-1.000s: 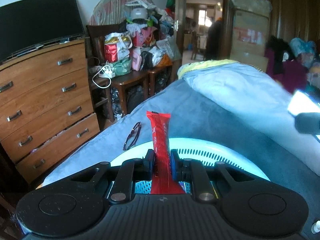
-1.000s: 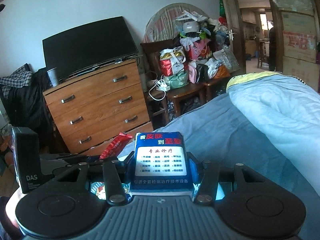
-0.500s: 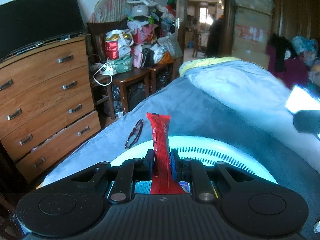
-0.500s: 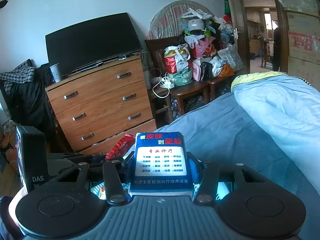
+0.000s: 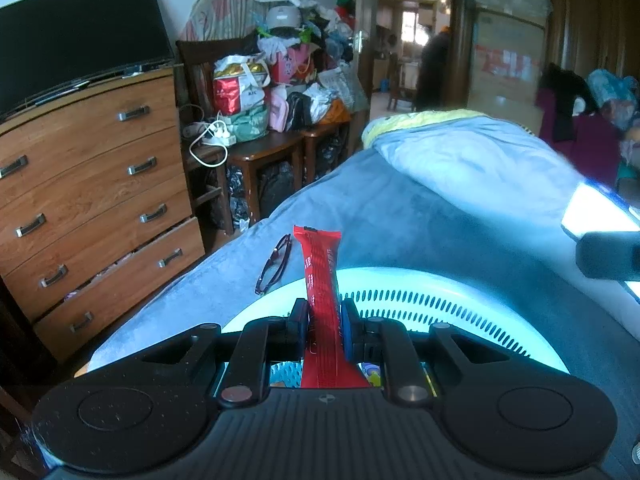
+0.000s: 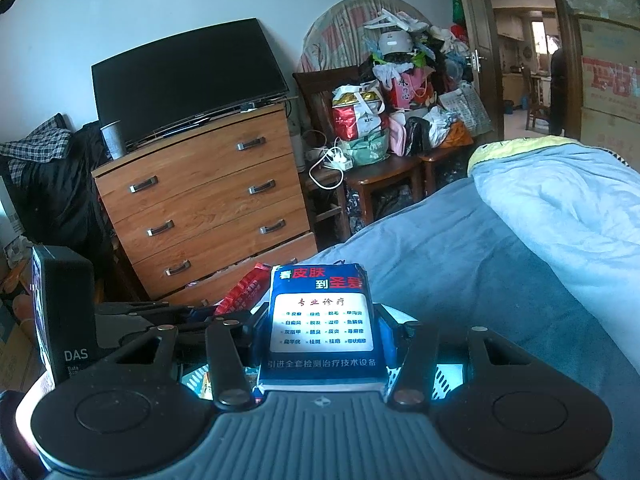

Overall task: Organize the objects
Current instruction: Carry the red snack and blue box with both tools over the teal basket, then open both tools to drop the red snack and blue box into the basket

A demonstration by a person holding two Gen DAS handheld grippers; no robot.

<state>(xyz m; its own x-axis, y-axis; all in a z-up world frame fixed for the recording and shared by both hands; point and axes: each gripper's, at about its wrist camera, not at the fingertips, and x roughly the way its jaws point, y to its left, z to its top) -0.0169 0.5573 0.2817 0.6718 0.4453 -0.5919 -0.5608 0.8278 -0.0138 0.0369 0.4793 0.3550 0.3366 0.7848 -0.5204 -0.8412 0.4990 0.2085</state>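
Left gripper (image 5: 324, 330) clamped on red snack packet (image 5: 322, 280), sticking up at 12 over the white basket (image 5: 440, 300). Right gripper (image 6: 320, 344) clamped on blue tissue pack (image 6: 320, 320). Glasses (image 5: 274, 264) on the bed at 11.

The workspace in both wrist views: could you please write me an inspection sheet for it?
Surface: blue-grey blanket-covered bed.
Job's things: red foil snack bar upright in left claw; blue printed tissue pack in right claw; white slotted plastic basket beneath both.
Clutter: dark-framed eyeglasses on the bed beside the basket.
Grippers: both shut on their items.
Cables: white cord and power strip on the dark wooden side table.
Surroundings: wooden chest of drawers, bottom drawer ajar; black flat television; piled bags.
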